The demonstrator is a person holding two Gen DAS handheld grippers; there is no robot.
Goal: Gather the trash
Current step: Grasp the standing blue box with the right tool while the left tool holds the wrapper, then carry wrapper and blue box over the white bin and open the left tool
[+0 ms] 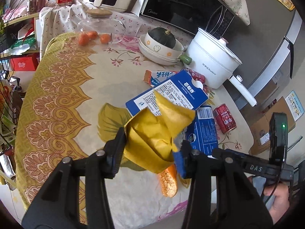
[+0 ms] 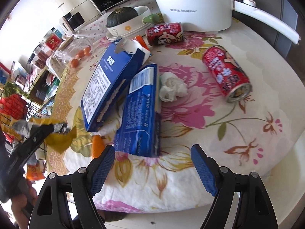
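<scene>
Two boxes [image 2: 122, 87] mid-table; right gripper [image 2: 152, 152] wide, near table edge [image 2: 266, 175].

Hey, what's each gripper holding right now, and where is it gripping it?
The left gripper pinches the crumpled yellow wrapper across its lower end. The right gripper is open and holds nothing.

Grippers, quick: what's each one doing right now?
Left gripper: closed on the crumpled yellow foil wrapper.
Right gripper: open, holding nothing.
</scene>
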